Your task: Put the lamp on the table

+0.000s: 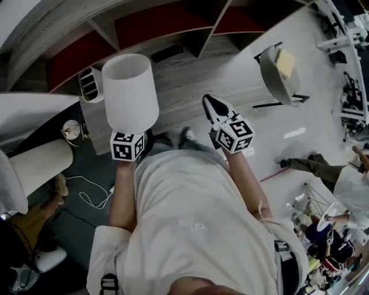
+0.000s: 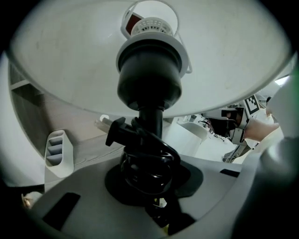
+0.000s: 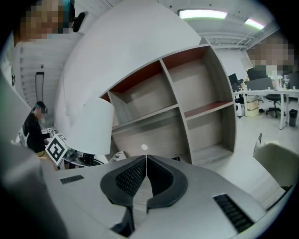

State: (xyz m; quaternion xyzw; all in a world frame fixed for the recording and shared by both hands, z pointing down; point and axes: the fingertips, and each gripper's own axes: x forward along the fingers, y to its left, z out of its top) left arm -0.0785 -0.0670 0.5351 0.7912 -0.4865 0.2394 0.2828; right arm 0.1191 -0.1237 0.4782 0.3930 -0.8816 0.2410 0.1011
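left gripper [image 2: 149,182] fingers clamp lamp [image 1: 130,92] stem | right gripper [image 3: 145,161] fingers pressed together | slotted holder [image 1: 90,84] on table [image 1: 184,86]

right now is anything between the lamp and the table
Nothing visible. The left gripper holds the lamp over the table's near edge. A white slotted rack stands on the table just left of the shade, beside it rather than under it.

A wooden shelf unit [image 3: 187,102] with open compartments and dark red back panels stands at the far side. To the right the floor [image 1: 253,132] is pale and glossy. To the near left lies a dark floor area [image 1: 86,224], with a white cable [image 1: 92,193] looped over it. A grey shell chair [image 1: 279,75] stands far right. Long ceiling lights [image 3: 202,14] glow overhead, and office desks [image 3: 268,95] line the right.
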